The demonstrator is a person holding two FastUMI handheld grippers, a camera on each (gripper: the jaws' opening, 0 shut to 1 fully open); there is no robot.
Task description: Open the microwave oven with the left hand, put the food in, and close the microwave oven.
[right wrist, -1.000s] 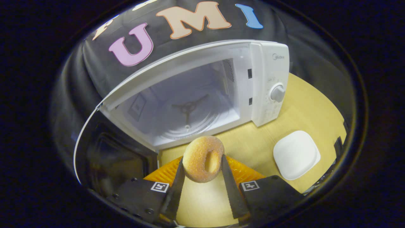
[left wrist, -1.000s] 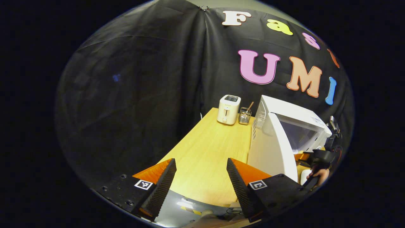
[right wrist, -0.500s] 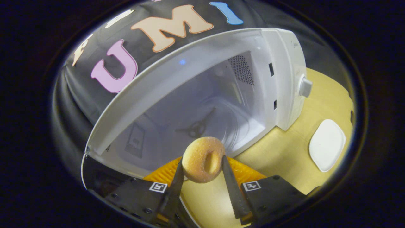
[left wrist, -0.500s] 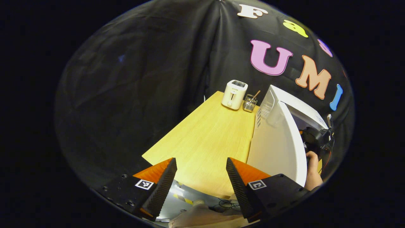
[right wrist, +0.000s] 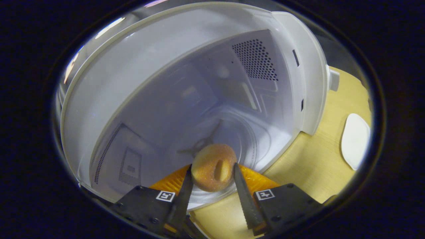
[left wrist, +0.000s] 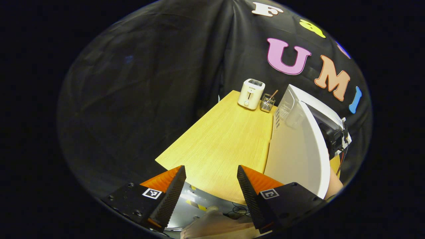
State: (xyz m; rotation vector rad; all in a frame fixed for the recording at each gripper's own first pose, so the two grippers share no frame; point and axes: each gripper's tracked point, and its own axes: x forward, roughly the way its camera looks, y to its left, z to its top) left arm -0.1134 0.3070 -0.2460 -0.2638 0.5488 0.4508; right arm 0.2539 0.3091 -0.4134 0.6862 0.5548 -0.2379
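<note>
Because the door (left wrist: 298, 149) stands wide at the right of the left gripper view, the oven (right wrist: 186, 99) cavity is free for loading. At lower centre of the right gripper view, the right gripper (right wrist: 212, 179) pinches the doughnut (right wrist: 213, 167) edge-on at the cavity mouth. The left gripper (left wrist: 211, 186) hangs wide and empty over the table (left wrist: 225, 142), clear of the door. No writing on the oven is legible; the toaster (left wrist: 251, 94) may carry a mark.

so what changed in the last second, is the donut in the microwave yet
The right gripper carried the donut forward to the microwave opening; it is not set down yet. Grip on the donut unchanged, door still open, left gripper still open and empty.
</note>
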